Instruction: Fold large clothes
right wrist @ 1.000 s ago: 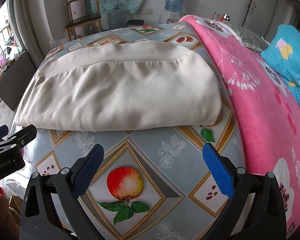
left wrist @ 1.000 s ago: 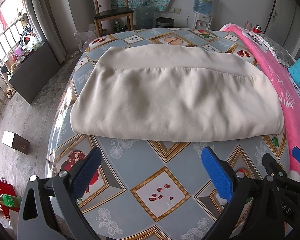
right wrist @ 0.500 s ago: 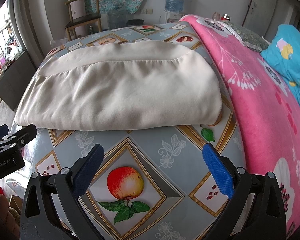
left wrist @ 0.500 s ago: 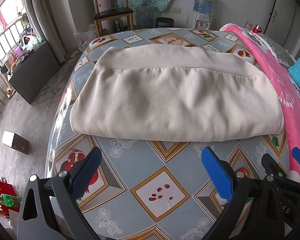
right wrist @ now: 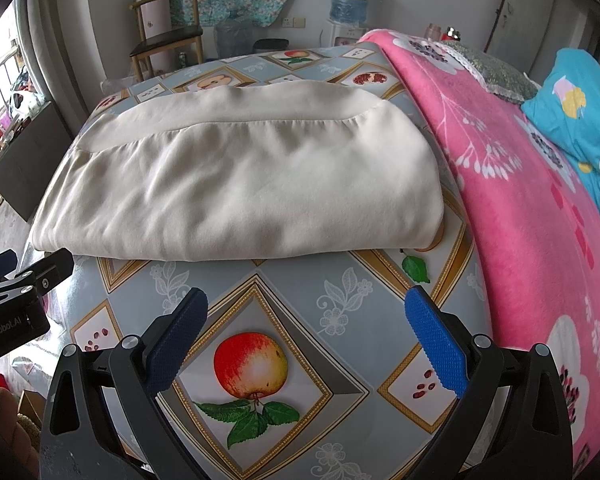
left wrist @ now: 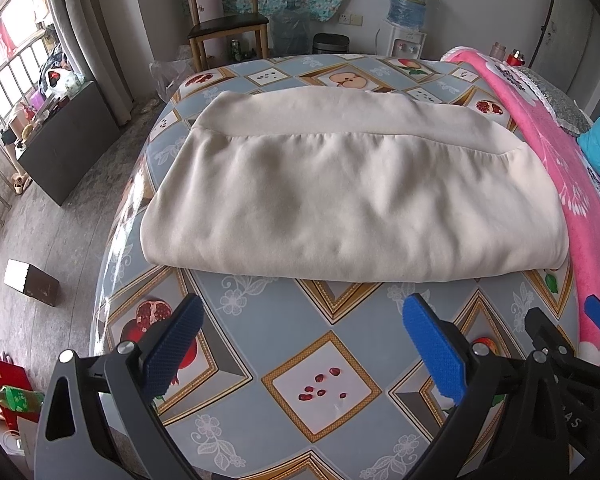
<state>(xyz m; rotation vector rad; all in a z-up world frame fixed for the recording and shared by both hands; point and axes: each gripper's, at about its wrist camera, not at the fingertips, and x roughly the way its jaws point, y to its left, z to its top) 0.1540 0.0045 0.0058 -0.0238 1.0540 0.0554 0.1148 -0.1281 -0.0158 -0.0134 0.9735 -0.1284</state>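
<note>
A bedroom, by the look of it: a wooden chair (left wrist: 224, 28) and a water dispenser (left wrist: 408, 20) stand against the far wall, and in front of them is a bed covered with a glossy fruit-patterned sheet (left wrist: 324, 384). A pink blanket (right wrist: 512, 208) runs along its right side.

The cream garment (left wrist: 352, 196) lies across the middle of the sheet, already folded into a broad, flat rectangle. A seamed band runs along its far edge, and a rounded fold faces the grippers. Its right end lies just beside the pink blanket.

Nothing has changed over the last second. The garment sits in the same place with the same creases, and both grippers hover where they were, short of the near fold. The left gripper (left wrist: 300, 344) has its blue pads spread wide and empty, and so does the right gripper (right wrist: 306, 336) (each tool also shows at the edge of the other's view, so they hang side by side).

Judging from that stillness, this is a pause between folds, or possibly the end of the job. The bundle is still wide for a large piece, so one more fold, end over end, seems likely. That would call for a gripper at each corner of one short end. The cloth looks soft and slippery, so the layers may slide apart when lifted.
</note>
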